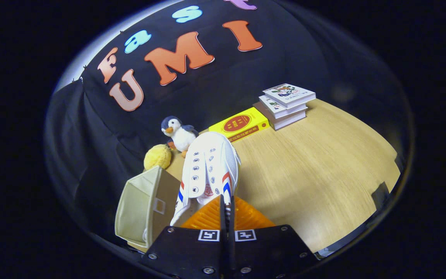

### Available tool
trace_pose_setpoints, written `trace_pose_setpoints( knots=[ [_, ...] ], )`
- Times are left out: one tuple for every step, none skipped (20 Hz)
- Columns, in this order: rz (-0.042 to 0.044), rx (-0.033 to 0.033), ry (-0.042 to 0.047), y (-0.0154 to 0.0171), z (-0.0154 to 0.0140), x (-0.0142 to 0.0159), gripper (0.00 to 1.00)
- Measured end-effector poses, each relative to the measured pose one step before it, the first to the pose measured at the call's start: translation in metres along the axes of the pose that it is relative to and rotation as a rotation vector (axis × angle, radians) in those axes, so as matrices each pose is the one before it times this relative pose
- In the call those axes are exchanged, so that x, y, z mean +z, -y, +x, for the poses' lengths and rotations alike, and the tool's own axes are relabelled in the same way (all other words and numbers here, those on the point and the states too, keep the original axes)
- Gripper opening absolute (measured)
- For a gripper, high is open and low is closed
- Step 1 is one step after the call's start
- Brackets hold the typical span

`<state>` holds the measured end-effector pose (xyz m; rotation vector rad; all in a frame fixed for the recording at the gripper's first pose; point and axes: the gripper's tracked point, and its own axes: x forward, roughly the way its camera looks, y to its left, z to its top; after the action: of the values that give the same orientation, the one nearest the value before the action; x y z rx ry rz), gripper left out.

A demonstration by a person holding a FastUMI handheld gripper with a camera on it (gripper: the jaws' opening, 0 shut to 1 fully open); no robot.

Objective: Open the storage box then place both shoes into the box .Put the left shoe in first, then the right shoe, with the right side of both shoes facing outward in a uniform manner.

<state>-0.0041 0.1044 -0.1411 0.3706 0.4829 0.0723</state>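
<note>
A white canvas shoe [209, 170] with red and blue stripes hangs in the air, toe pointing away from me. My gripper [227, 211] is shut on the shoe's rear rim, the two fingers pressed close together on it. Just left of the shoe and below it stands the beige fabric storage box [139, 203], its top open and its inside showing. The shoe's heel is hidden behind my fingers.
A wooden table [316, 170] stretches to the right. At its back stand a plush penguin [178, 133], a yellow ball [158, 156], a yellow book [240, 124] and a stack of books [285, 104].
</note>
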Motion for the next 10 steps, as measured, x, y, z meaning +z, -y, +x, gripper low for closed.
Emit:
trace_pose_setpoints(
  knots=[
    [0.00020, 0.00693, 0.00583, -0.01807, -0.00513, 0.00094, 0.00],
    [-0.00085, 0.00657, 0.00493, -0.01811, -0.00255, 0.00009, 0.00],
    [-0.00508, 0.00767, 0.00166, -0.01738, -0.00094, -0.00132, 0.00],
    [-0.01037, 0.01185, -0.00098, -0.01808, -0.00142, -0.00317, 0.00],
    [-0.01060, 0.00888, -0.00597, -0.01497, -0.00114, -0.00235, 0.00],
    [-0.01279, 0.00745, -0.00194, -0.01641, -0.00172, -0.00349, 0.00],
    [-0.01314, 0.00481, 0.00078, -0.01406, 0.00024, -0.00434, 0.00],
    [-0.01331, 0.00497, -0.00549, -0.01355, 0.00149, -0.00475, 0.00],
    [-0.01004, 0.00590, -0.00902, -0.01124, 0.00390, -0.00476, 0.00],
    [-0.00711, 0.00315, -0.01344, -0.01132, 0.00225, -0.00682, 0.00]
  ],
)
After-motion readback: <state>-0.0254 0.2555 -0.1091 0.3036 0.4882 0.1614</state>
